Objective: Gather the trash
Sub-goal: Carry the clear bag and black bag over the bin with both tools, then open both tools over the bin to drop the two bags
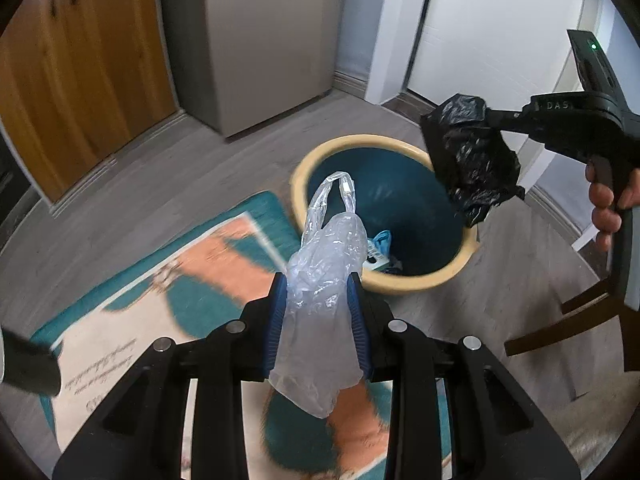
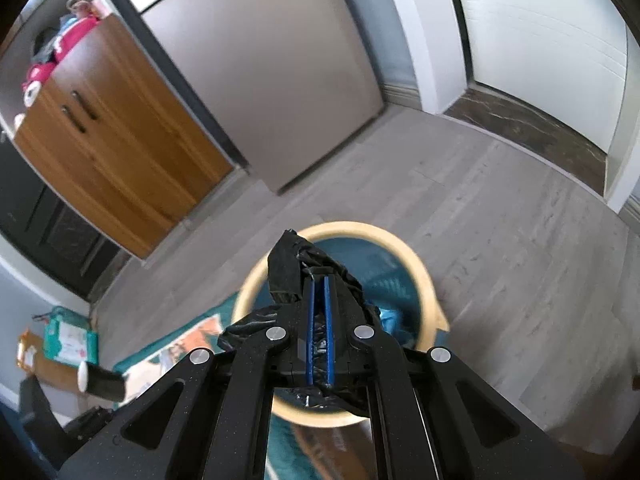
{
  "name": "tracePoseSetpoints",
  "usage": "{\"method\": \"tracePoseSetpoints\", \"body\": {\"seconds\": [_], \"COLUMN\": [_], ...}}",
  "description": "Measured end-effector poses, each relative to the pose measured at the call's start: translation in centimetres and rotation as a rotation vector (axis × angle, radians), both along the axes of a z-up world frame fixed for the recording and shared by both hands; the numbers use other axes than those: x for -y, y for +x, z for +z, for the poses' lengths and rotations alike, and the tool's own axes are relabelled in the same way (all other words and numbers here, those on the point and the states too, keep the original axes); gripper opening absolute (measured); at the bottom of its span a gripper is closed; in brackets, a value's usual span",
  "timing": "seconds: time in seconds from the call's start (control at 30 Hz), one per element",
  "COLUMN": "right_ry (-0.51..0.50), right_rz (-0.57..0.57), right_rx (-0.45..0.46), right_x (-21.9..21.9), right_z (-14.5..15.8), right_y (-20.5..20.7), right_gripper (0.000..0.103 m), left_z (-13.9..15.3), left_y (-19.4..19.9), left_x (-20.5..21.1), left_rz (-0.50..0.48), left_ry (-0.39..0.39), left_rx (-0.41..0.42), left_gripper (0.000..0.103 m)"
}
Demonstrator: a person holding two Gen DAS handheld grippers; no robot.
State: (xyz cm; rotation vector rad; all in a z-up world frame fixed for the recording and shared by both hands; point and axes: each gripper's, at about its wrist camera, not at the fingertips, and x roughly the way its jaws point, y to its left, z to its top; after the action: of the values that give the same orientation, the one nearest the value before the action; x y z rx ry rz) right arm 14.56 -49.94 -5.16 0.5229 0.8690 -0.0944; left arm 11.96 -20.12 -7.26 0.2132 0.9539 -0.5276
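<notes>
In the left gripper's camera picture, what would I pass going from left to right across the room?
Wooden cabinet → grey refrigerator → clear plastic bag in the left gripper → black plastic bag → right gripper → person's hand.

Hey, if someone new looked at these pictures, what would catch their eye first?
Probably the clear plastic bag pinched in the left gripper, held just short of the cream-rimmed teal bin on the floor. Next, the crumpled black bag clamped in the right gripper above the bin's rim, then the teal and orange rug beside it.
</notes>
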Motion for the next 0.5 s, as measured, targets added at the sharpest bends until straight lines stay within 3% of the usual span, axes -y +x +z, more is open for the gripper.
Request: {"method": "tracePoseSetpoints", "body": {"seconds": [0.13,0.43,0.5], "right_ry": [-0.006,0.028,0.049], "right_rz": [-0.012,-0.055,-0.045], "right_rx": [-0.052,-0.075,-0.080], "right_x": [0.4,1.0,0.7], "right_z": [-2.1,-5.8,-6.4], "right_y": [0.8,2.3,2.8], "right_gripper": [0.005,0.006,0.006], "left_z": [-1.0,-3.4,-3.7], "left_y": [1.8,7.4,8.4], "left_x": [2.3,6.3,7.1], "left_rz": [-0.016,0.012,0.016], "left_ry": [0.001,-0.102,-0.121], "left_rx": [0.000,-0.055,-0.063], "left_gripper": [0.030,0.030,0.034]}}
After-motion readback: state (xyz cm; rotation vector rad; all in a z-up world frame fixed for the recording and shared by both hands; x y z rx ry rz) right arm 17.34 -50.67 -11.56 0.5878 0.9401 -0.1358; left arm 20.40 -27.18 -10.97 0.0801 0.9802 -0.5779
